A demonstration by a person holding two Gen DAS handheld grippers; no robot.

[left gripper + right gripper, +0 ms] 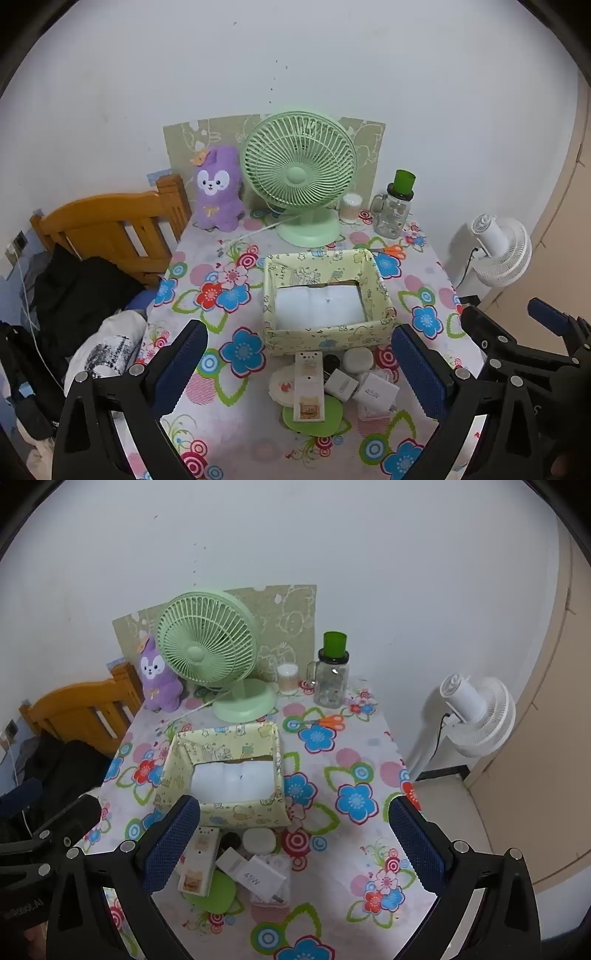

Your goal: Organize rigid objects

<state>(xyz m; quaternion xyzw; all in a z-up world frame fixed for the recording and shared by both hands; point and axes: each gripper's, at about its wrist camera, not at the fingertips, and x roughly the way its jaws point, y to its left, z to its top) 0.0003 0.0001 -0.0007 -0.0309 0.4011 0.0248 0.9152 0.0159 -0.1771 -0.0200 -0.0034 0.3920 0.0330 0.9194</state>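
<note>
I hold my left tool (299,363) and right tool (293,834) wide apart, both empty, above a floral bench (207,291). Small chargers (373,393) and cases (309,386) cluster at the near side, touching an empty yellow box (325,334); a green fan (297,173) stands far behind

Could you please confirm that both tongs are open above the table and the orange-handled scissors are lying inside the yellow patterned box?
Not quite: the orange-handled scissors lie on the floral tablecloth behind the yellow patterned box, beside its far right corner, not inside it, as the right wrist view shows. The rest holds: the left tongs and right tongs are both open above the table.
</note>
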